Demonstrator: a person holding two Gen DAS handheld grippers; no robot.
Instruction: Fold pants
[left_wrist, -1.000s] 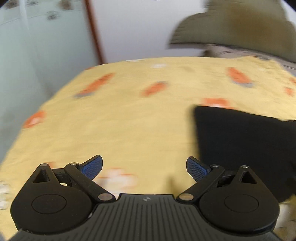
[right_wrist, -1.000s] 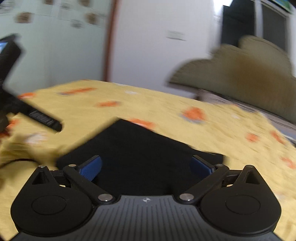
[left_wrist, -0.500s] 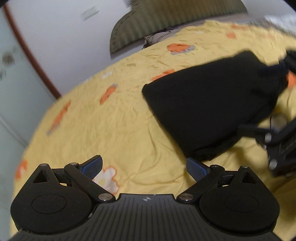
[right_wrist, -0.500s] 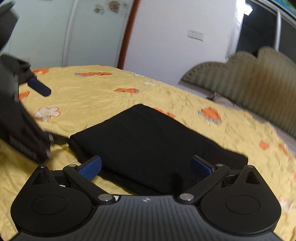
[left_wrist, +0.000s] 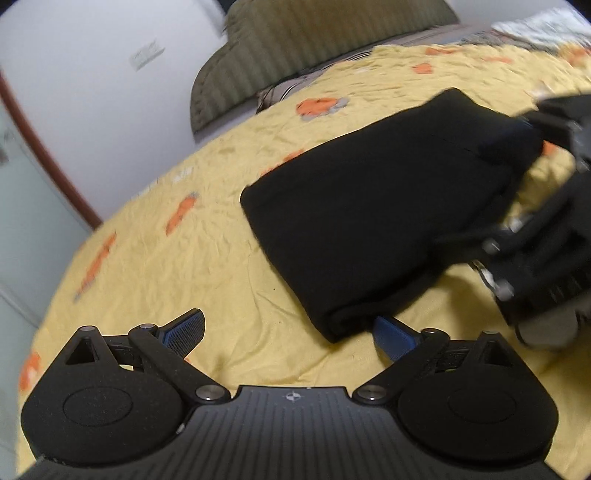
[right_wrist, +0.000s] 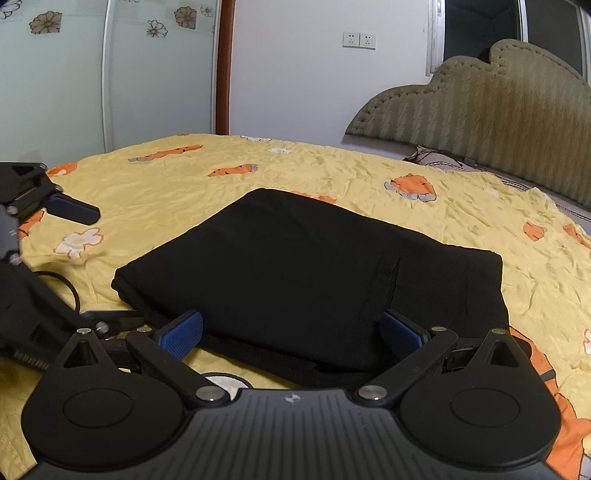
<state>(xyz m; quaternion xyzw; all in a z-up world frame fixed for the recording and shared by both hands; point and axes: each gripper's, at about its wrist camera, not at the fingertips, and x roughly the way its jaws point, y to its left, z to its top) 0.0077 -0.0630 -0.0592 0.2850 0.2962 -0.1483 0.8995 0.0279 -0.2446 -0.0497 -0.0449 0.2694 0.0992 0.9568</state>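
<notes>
1. Left wrist view: the left tongs are spread wide over the bed, with nothing between the blue pads.
2. The pants, black and folded into a thick rectangle, lie flat on the yellow sheet ahead and to the right. Their near corner sits just beside the right-hand pad; I cannot tell whether the two touch.
3. The right tongs show blurred at the right edge, at the far side of the pants; their state is unreadable from here.
4. A ribbed olive headboard stands against the white wall behind the bed.
5. Right wrist view: the right tongs are spread wide. The near folded edge of the pants lies between the pads, which reach along its two sides without pinching it.
6. The pants rest in the middle of the sheet, which is printed with orange carrots and white flowers.
7. The left tongs enter from the left edge, one blue-tipped finger over the sheet, apart from the pants.
8. The headboard rises at the right, a double socket on the wall, and a flowered glass panel at the left.
</notes>
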